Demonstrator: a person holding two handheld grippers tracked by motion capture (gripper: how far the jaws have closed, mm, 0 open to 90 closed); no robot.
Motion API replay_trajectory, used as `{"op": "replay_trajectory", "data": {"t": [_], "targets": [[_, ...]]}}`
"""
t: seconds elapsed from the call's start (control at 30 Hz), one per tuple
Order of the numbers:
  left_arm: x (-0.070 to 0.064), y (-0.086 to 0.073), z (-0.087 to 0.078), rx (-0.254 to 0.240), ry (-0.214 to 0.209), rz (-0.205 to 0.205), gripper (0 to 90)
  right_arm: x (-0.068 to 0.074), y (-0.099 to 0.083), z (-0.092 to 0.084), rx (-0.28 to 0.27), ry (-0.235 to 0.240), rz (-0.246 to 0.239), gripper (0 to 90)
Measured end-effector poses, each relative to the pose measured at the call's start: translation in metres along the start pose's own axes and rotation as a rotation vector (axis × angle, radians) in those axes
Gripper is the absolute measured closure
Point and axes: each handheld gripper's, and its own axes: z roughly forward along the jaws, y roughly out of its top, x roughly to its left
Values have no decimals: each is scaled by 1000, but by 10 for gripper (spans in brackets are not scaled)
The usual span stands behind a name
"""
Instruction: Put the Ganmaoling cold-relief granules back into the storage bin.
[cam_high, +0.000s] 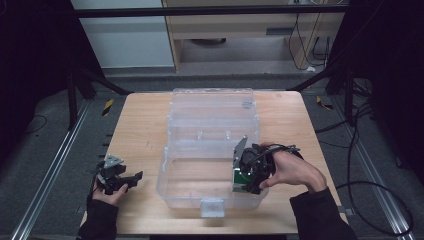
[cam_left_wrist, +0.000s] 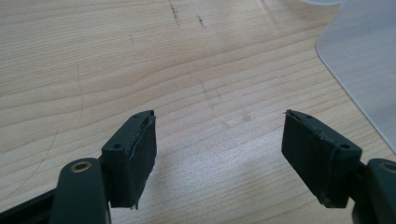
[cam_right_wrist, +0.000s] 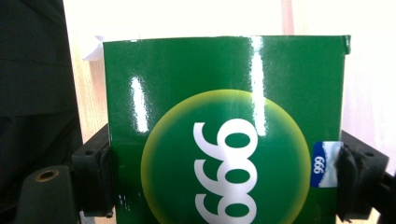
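Observation:
A clear plastic storage box (cam_high: 176, 187) with its lid hinged open lies in the middle of the wooden table. My right gripper (cam_high: 246, 179) reaches down into the box's right side, shut on a glossy green carton (cam_right_wrist: 224, 135) printed with white "999" in a yellow-edged circle; the same green carton (cam_high: 242, 178) peeks out under the hand. The jaws press on both sides of the carton. My left gripper (cam_high: 131, 180) rests low over the table left of the box, and in its own view the left gripper (cam_left_wrist: 219, 140) stands open over bare wood with nothing between its pads.
The box's corner (cam_left_wrist: 369, 65) lies close on the right in the left gripper view. Its open lid (cam_high: 212, 107) lies flat toward the far table edge. Bare wood (cam_high: 140, 130) spreads left of the box. Cables (cam_high: 360, 150) and dark frame legs surround the table on the floor.

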Motion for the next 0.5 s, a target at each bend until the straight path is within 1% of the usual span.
{"op": "replay_trajectory", "data": {"t": [0.03,0.07,0.3,0.37,0.5], "targets": [[0,0,0,1,0,0,258,0,-1,2,2,-1,0,158],[0,0,0,2,0,2,258,0,-1,4,7,-1,-10,158],[0,0,0,1,1,0,259,0,-6,15,8,5,4,157],[0,0,0,0,1,1,259,0,-7,17,16,3,-6,157],[0,0,0,0,2,0,260,0,-6,23,21,1,-8,156]]}}
